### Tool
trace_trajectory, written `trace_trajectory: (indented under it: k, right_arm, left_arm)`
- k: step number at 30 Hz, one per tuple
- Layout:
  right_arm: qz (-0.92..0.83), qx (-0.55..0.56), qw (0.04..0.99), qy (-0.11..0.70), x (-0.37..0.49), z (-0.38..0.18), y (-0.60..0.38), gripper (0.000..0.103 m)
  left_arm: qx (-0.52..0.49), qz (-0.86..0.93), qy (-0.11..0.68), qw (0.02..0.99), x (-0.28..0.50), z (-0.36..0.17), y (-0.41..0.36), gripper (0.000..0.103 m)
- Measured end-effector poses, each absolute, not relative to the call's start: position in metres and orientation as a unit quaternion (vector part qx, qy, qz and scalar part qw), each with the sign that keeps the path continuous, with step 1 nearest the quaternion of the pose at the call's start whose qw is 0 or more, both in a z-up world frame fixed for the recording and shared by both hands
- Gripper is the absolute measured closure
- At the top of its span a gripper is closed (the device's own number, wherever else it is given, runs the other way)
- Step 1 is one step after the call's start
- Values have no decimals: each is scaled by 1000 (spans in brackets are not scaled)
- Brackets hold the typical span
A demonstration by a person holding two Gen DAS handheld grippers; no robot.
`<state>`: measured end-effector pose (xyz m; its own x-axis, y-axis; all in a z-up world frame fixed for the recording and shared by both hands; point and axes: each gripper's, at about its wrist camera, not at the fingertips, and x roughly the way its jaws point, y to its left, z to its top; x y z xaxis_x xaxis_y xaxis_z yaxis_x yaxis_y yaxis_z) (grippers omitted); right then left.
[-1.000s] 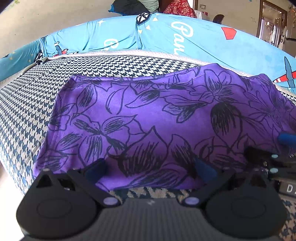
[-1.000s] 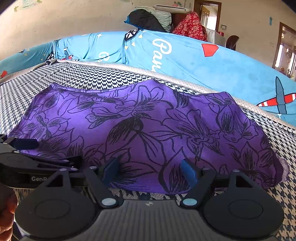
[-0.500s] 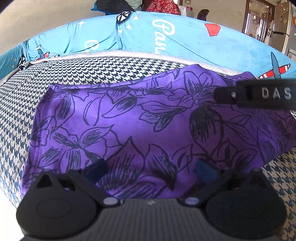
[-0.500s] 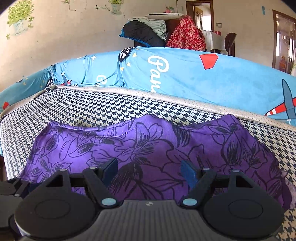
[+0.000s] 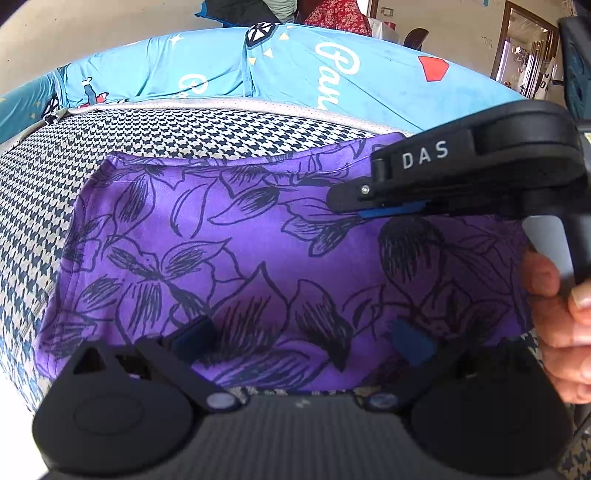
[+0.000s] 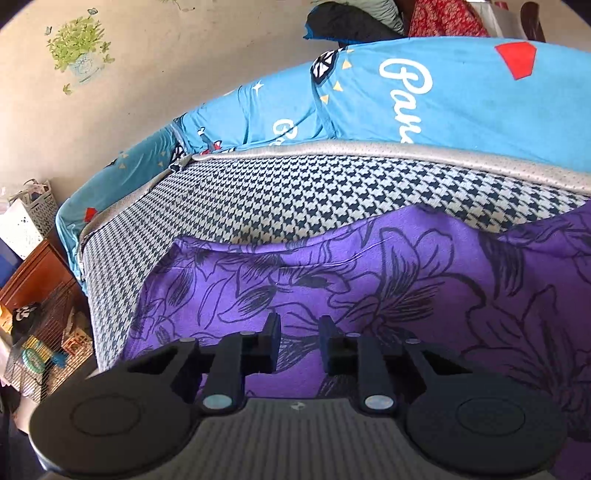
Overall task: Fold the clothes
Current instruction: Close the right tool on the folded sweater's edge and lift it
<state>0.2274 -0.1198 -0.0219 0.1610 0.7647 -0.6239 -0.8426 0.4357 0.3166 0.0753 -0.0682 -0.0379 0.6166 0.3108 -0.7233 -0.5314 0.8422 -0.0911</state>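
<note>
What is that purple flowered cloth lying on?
The purple cloth lies flat on a houndstooth-patterned cushion, which shows around its far and left edges. Whatever is directly beneath the cloth is covered.

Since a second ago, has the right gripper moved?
Yes. The right gripper has swung left across the purple garment, nearing its left edge on the houndstooth cover; its jaws have just been closing, nothing clamped between them.

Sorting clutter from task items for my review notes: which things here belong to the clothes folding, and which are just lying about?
Part of the job:
purple floral garment
houndstooth surface beneath it
left gripper
right gripper

Just lying about:
blue printed cover
piled clothes behind it
wire cage
white basket
</note>
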Motion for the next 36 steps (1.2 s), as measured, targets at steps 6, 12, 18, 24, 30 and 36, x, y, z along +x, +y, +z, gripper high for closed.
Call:
trace_trajectory:
  k: [6, 12, 18, 24, 30, 36]
  right_arm:
    - [488, -70, 776, 394, 244, -41, -102, 92]
    - [468, -53, 787, 400, 259, -44, -87, 97]
    - [443, -22, 794, 416, 272, -43, -77, 98]
    - [430, -3, 804, 410, 281, -41, -69, 98]
    - [418, 13, 815, 401, 292, -48, -61, 99]
    - [416, 7, 817, 400, 291, -49, -59, 100]
  left_arm:
    - [-148, 242, 373, 884, 77, -39, -69, 0]
    - [-145, 237, 376, 884, 75, -39, -68, 0]
    - [-133, 237, 376, 886, 74, -42, -71, 0]
    - [-133, 235, 378, 886, 72, -42, -70, 0]
    - [-127, 235, 380, 886, 72, -42, -72, 0]
    - [-127, 236, 383, 884, 73, -41, -73, 0]
